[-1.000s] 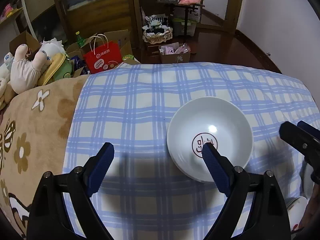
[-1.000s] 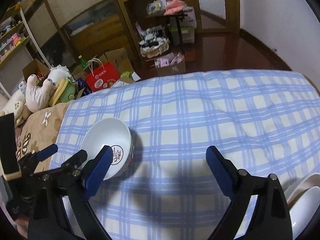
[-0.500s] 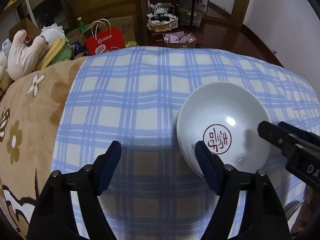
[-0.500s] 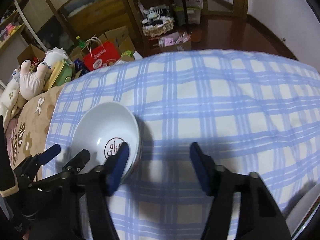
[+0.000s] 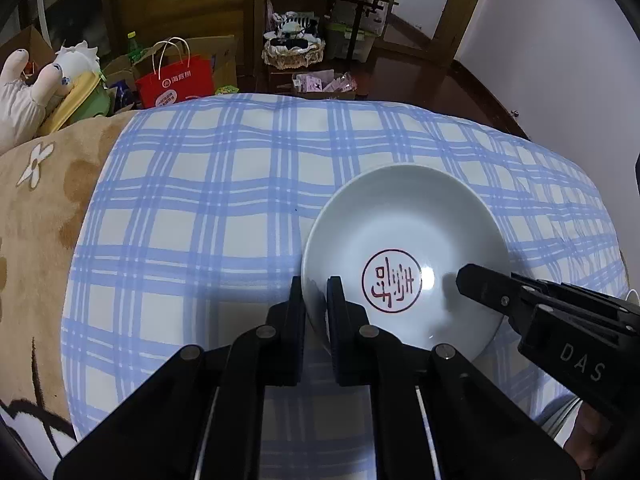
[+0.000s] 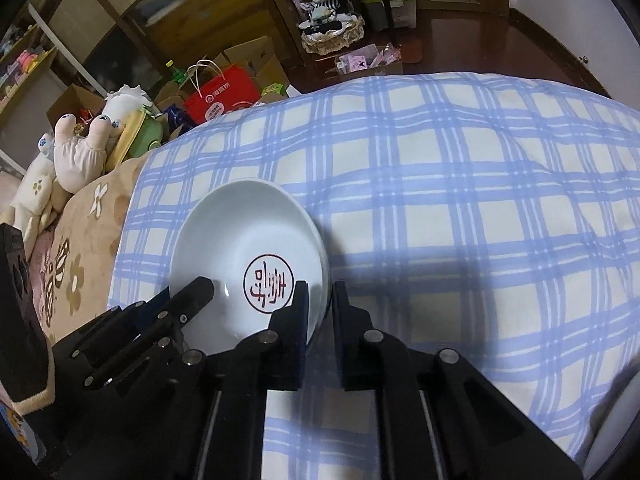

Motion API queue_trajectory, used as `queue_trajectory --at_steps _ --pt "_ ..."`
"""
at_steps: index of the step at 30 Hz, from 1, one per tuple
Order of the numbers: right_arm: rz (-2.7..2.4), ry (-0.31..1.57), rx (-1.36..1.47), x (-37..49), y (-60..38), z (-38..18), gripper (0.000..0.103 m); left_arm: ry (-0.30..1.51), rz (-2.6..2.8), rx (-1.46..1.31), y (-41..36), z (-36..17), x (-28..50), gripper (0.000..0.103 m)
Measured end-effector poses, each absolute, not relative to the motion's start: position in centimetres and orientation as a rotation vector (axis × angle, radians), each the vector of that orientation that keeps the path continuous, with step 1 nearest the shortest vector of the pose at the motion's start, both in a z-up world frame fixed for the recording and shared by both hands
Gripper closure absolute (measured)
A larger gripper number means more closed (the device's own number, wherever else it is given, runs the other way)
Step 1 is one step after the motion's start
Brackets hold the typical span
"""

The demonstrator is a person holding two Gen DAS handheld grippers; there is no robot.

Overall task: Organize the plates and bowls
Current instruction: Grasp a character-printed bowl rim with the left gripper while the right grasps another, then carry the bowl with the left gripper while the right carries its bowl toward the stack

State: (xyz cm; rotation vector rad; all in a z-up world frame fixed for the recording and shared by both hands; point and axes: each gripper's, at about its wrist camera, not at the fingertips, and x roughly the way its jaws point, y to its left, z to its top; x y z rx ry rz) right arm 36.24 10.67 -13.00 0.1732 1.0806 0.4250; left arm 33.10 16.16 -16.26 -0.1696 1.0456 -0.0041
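Bowl (image 5: pixel 404 256), white with a red round stamp (image 5: pixel 392 286) in its well, sits on the blue checked cloth (image 5: pixel 200 200), toward the side where the brown flowered blanket (image 5: pixel 36 200) begins. Your left gripper (image 5: pixel 316 294) has just been closing and now pinches the near-left part of the rim, one finger (image 5: pixel 297 300) outside the wall and the other inside; your right gripper (image 6: pixel 320 300) has likewise just been closing and pinches the near-right part of the rim in the same way. Each gripper appears in the other's view, reaching over the bowl from its own side. Judged from this, you are at the start of the job: the bowl is gripped on two sides but seems to rest on the cloth, not yet lifted or stacked. A pale curved edge at the far right of the left view may be more crockery, though it is too cut off to tell. Lifting, carrying and stacking remain to be done.
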Motion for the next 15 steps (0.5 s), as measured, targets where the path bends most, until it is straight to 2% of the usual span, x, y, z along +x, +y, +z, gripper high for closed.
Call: queue_trajectory --at_steps 7,15 --pt "0.420 1.042 0.158 34.7 9.9 -12.2 0.091 1.059 -0.046 -0.285 17.1 -15.7 32.5 0.093" --pt "0.400 1.018 0.169 33.4 7.9 -10.6 0.091 1.037 -0.098 -0.247 15.5 -13.9 31.4 0.094"
